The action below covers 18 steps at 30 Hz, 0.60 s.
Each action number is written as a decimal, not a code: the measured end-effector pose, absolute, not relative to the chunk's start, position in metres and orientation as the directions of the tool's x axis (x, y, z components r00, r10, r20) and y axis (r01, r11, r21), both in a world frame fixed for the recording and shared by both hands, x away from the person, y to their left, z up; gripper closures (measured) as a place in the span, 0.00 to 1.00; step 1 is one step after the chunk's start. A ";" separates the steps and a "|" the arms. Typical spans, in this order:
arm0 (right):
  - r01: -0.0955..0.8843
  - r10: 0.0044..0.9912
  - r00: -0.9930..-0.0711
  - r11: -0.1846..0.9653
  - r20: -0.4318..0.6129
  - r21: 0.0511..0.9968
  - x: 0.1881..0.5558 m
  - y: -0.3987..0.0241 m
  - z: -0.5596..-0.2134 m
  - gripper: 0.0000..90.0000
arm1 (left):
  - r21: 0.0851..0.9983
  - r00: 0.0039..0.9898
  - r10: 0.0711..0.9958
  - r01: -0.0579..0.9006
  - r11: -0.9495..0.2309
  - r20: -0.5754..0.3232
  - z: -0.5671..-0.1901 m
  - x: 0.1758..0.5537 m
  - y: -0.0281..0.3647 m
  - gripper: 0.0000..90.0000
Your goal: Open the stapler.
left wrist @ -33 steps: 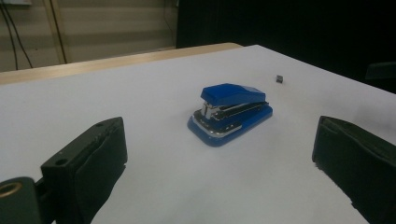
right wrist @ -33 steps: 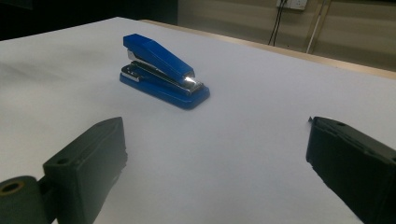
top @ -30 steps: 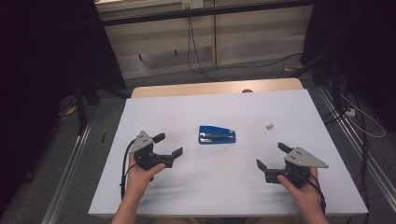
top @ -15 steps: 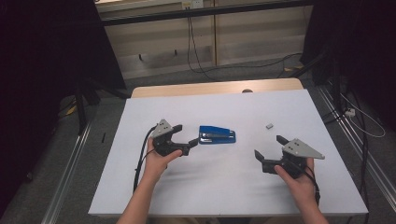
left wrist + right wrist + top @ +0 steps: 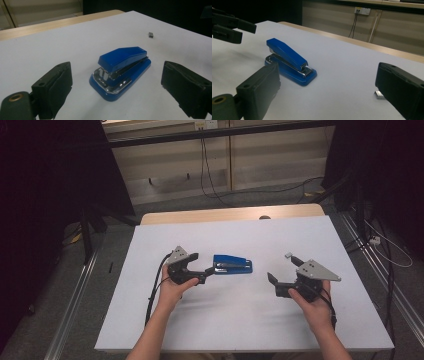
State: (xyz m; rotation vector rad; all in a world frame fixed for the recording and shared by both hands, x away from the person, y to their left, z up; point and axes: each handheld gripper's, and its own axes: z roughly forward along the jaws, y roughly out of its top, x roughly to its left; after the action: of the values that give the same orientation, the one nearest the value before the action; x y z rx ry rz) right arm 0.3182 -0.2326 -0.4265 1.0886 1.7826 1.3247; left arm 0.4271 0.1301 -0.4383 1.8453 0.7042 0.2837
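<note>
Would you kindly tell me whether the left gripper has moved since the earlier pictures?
Yes. The left gripper has moved rightward across the table to the stapler; its jaws, closing slightly, stand open.

A lab or test room: a white-topped table with a pale wooden far edge (image 5: 230, 214) stands among black curtains (image 5: 45, 170), loose black cables (image 5: 210, 175) along beige wall panels, and a white wall socket (image 5: 362, 11) upper right.

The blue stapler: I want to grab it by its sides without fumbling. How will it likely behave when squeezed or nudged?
The blue stapler looks rigid, with a wide flat base, so it should probably slide rather than tip. Its glossy plastic and chrome may be slippery under the pads. The hinged top arm stands raised at one end, so pressing from above would likely push it down; its sides seem safer.
</note>
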 end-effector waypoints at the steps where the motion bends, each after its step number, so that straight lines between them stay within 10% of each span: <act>1: 0.232 0.896 -0.443 0.139 -0.022 0.963 0.319 -0.232 -0.426 0.06 | 0.914 0.798 0.588 0.328 -0.238 -0.134 -0.438 0.427 0.130 0.13; 18: 0.214 0.875 -0.483 0.167 -0.045 0.962 0.318 -0.225 -0.423 0.05 | 0.881 0.810 0.580 0.333 -0.335 -0.086 -0.446 0.438 0.119 0.17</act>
State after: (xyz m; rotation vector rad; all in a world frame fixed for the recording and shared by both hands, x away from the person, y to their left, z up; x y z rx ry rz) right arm 0.3182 -0.2253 -0.4231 1.0318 1.8178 1.3430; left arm 0.4377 0.1188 -0.4465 1.9509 0.6830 0.2970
